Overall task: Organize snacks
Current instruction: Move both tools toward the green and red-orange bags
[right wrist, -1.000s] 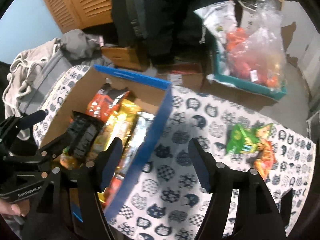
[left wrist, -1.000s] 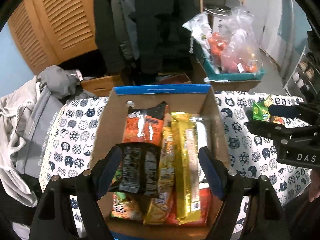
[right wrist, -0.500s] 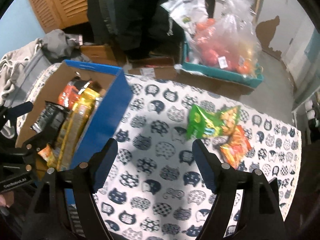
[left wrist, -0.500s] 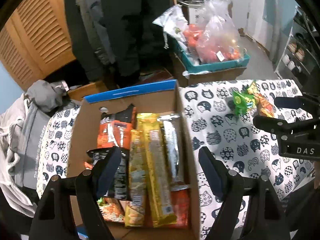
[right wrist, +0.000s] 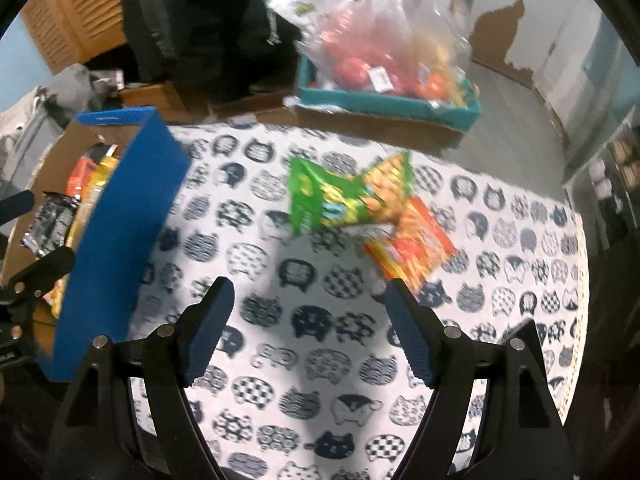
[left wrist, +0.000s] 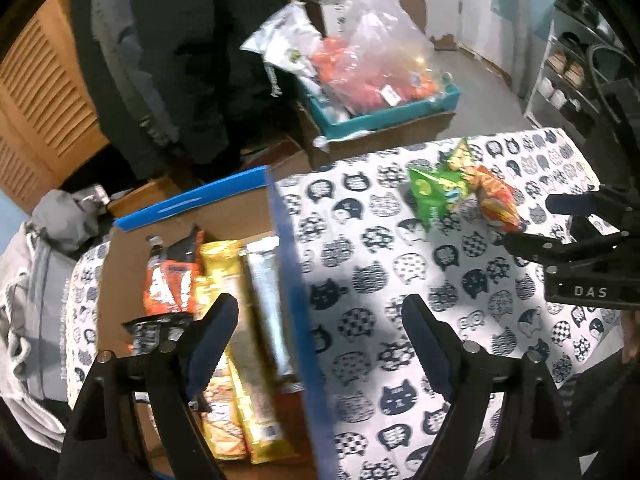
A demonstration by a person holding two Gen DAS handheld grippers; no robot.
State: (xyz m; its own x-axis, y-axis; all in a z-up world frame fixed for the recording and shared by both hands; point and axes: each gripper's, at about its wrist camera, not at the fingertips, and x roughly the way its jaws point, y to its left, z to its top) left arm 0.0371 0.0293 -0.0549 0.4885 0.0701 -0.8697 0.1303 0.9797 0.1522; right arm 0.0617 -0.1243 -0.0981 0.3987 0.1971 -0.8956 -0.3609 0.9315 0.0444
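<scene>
Both grippers have swung away from the box toward the open cloth since a second ago, and their jaws have just been opening wider, with nothing between them. Nearest, the left gripper (left wrist: 320,340) straddles the box's blue side wall (left wrist: 296,300), one finger (left wrist: 212,340) over the packed snacks, the other over the cat-print tablecloth (left wrist: 380,264). Its jaws stand well apart, gripping nothing. The right gripper (right wrist: 308,328) hangs over bare cloth, its jaws spread and empty; seen from the left camera, its body (left wrist: 588,276) carries the white letters "DAS".

Inside the cardboard box (left wrist: 128,280), long packs lie side by side: an orange-and-black bag (left wrist: 172,280), a black packet (left wrist: 150,330), yellow bars (left wrist: 224,272) and a silver one (left wrist: 266,296). Their print is too blurred to read.

Open cloth runs between the box wall and the loose snacks farther off. A green bag (right wrist: 320,196) lies there, overlapping an orange-red bag (right wrist: 412,244) just beside it toward the cloth's right edge. Both lie flat and crinkled, well apart from the box and untouched by either gripper.

Beyond the table's far edge, a teal tray (right wrist: 384,100) holds clear plastic bags (right wrist: 380,32) of red and orange goods. Dark coats (left wrist: 172,60) hang by a louvred wooden door (left wrist: 36,92).
</scene>
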